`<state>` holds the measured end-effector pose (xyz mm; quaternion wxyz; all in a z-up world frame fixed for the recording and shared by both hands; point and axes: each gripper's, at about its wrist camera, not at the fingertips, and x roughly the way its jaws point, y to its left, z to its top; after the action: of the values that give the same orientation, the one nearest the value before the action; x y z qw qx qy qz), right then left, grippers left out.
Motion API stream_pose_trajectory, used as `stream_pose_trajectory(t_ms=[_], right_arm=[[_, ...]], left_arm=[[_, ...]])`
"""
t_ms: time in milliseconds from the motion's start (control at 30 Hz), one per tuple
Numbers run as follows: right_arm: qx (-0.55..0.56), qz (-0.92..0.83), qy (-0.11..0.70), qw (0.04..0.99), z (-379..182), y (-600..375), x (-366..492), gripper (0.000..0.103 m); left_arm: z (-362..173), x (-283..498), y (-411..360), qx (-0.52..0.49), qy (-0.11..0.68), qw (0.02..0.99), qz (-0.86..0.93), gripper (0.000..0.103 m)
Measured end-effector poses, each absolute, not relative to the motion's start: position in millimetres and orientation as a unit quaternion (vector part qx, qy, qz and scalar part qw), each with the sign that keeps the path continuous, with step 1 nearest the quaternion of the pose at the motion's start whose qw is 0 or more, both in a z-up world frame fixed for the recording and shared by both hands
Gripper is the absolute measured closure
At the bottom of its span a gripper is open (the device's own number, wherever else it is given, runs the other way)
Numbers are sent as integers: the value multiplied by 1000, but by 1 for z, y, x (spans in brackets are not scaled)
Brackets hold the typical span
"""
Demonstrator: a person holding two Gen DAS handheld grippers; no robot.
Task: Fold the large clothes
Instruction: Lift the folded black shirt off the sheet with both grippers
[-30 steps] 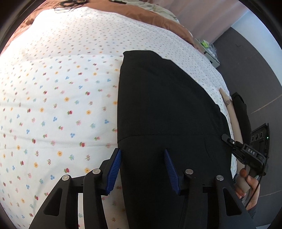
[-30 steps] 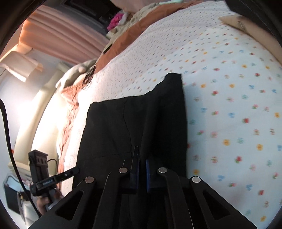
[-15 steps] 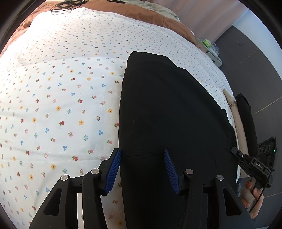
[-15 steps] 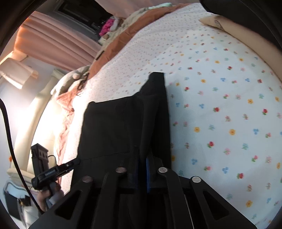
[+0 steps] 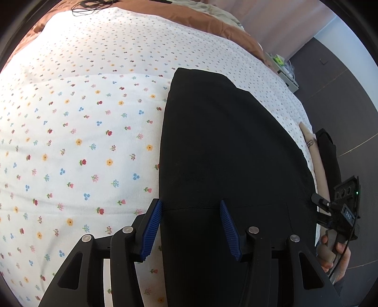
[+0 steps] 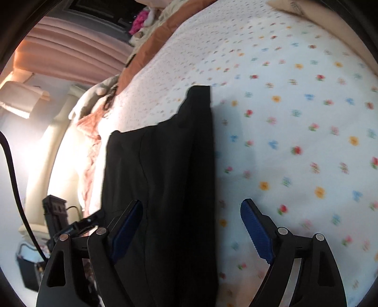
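Note:
A large black garment (image 5: pixel 224 151) lies flat on the flowered bedsheet (image 5: pixel 82 132), folded lengthwise. My left gripper (image 5: pixel 191 219) is open above its near end, with blue pads on either side of the cloth's left edge. It holds nothing. In the right wrist view the same black garment (image 6: pixel 165 179) lies on the sheet. My right gripper (image 6: pixel 191 222) is wide open over the garment's right edge, empty. The right gripper also shows in the left wrist view (image 5: pixel 337 210), at the garment's far right side.
A beige folded garment (image 5: pixel 314 153) and a dark one (image 5: pixel 328 151) lie at the bed's right edge. A brown blanket (image 5: pixel 212 21) covers the far end. Dark floor (image 5: pixel 342 94) lies beyond the bed. Curtains (image 6: pixel 70 47) and a black cable (image 6: pixel 14 179) are on the left.
My right gripper has opened and let go of the black garment. The left gripper stayed open and rose slightly, showing more of the garment.

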<state>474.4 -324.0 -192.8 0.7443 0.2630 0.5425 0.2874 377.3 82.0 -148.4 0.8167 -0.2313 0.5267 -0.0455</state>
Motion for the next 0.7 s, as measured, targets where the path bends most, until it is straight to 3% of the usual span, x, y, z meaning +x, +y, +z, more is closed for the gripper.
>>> stream_pose_trajectory(t_ms=[367,533,700], right_arm=[[266,357,566,694,-204,-272,506,19],[282,356,576,679,-215,-277,517,48],[282,357,576,680,-217,-277,517,64]], left_arm=[[-153,389,87,-237,531,812,-48,50],[-160,408,92,-245,537,806,-45,45],[-167,432,91,-252,544,800,-42,37]])
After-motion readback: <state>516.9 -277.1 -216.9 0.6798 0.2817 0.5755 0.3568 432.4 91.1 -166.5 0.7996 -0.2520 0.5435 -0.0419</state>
